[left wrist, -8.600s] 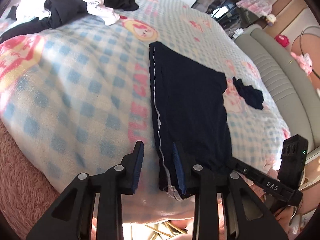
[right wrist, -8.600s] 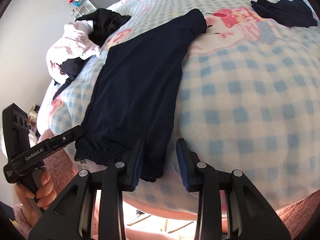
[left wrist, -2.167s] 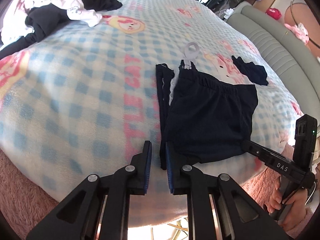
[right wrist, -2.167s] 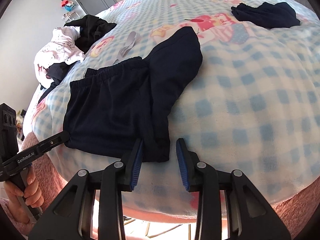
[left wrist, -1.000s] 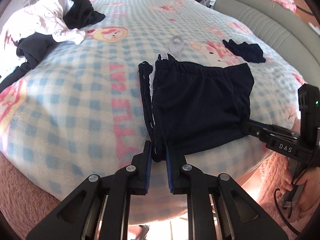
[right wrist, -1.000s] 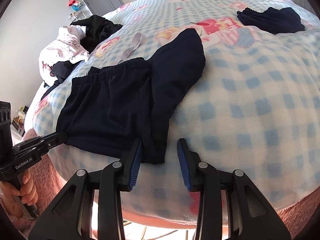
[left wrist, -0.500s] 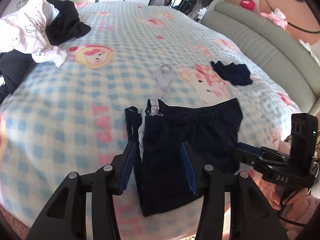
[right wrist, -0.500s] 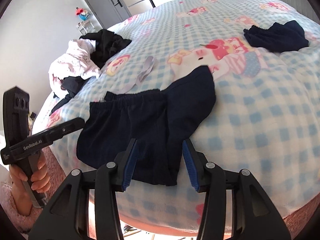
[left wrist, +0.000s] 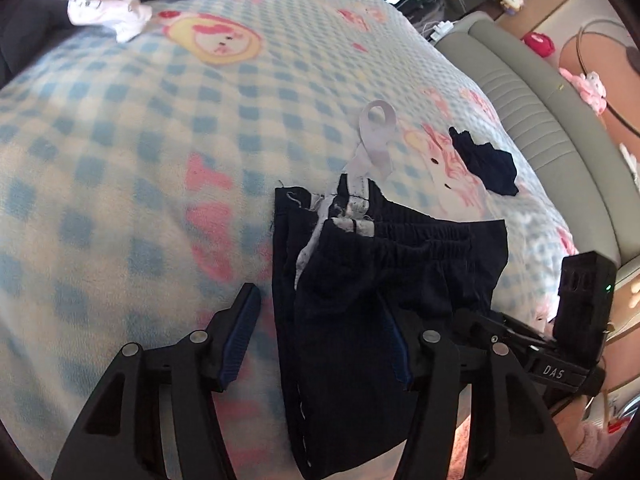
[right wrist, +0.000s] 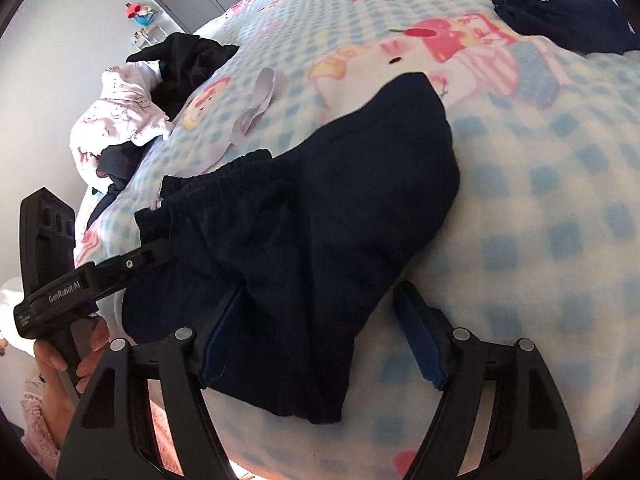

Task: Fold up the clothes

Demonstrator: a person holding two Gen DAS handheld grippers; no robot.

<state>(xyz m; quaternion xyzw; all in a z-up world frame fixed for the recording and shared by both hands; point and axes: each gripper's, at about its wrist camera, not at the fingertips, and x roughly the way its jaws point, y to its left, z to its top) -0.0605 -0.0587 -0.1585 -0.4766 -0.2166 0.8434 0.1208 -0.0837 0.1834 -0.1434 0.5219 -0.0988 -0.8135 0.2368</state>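
Mid-fold, by the look of it: dark navy trousers (left wrist: 360, 320) lying doubled over on the checked blanket (left wrist: 120, 160) of the bed, waistband elastic gathered at the far end of the trousers, near fold hanging toward the bed's edge. Left tool (left wrist: 316, 344) spread wide, blue pads straddling the near left part of the trousers, gripping nothing. Right tool (right wrist: 320, 336) likewise wide apart and empty, straddling the near right corner of the trousers, where a rounded flap sticks out to the side. Likely next: closing each tool on a near corner, pinching all layers together, then carrying that edge up toward the waistband for another halving; worth squaring the stray right-hand flap first, or the fold may come out lopsided. A white ribbon-like strip (left wrist: 374, 136) just beyond the waistband of the trousers, apparently joined to it, though the join is hard to make out. A small dark garment (left wrist: 486, 166) well beyond the trousers to the right; a heap of pink and black clothes (right wrist: 132, 108) far off to their left. Number of layers under the top one hidden; nearest hem partly masked by the tool arms; bed edge cut off by the frame; slight blur across the blanket.
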